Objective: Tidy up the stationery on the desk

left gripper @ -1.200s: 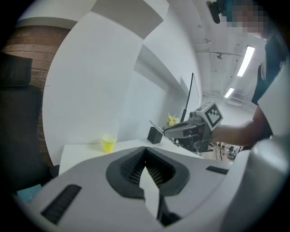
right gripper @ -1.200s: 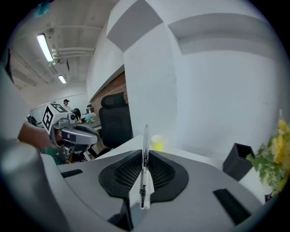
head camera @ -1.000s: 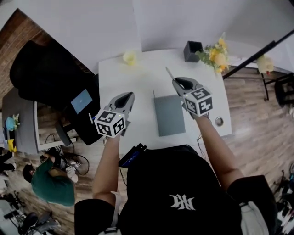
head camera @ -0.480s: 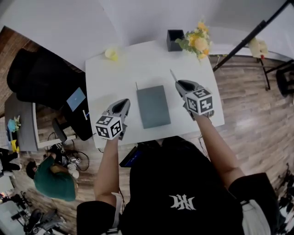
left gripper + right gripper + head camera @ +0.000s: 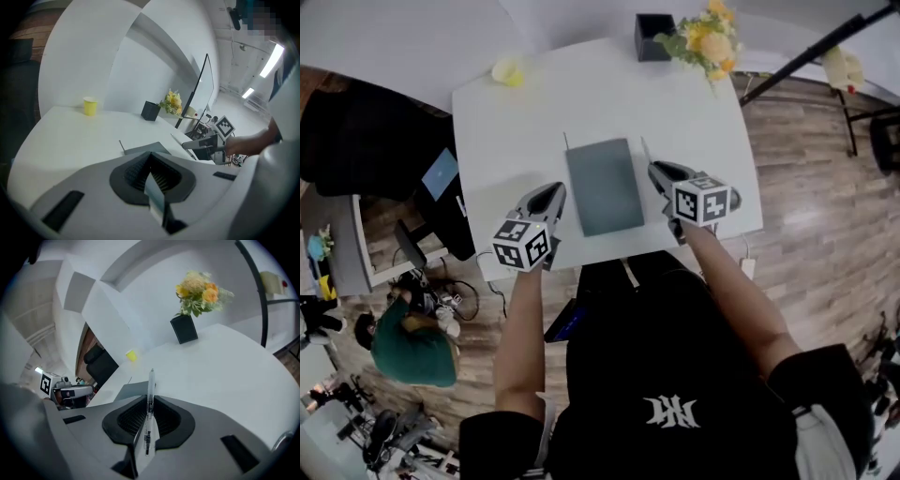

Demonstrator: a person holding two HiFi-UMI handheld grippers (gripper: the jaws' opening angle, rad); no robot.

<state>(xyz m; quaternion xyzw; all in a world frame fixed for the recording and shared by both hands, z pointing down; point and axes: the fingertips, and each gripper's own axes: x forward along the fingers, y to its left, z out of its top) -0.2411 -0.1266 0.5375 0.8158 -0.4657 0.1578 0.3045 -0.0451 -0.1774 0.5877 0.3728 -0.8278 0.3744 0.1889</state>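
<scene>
A flat grey rectangular notebook [image 5: 602, 186] lay on the white counter [image 5: 516, 131]. Just right of it, the right gripper [image 5: 656, 172] clamped its fingers on a slim clear plastic pen [image 5: 149, 404]. Just left of the notebook, the left gripper [image 5: 553, 192] kept its fingers pressed together, empty. A square black pen pot [image 5: 652, 36] stood well beyond the notebook.

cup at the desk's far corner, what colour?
Yellow. The cup shows best in the left gripper view.
</scene>
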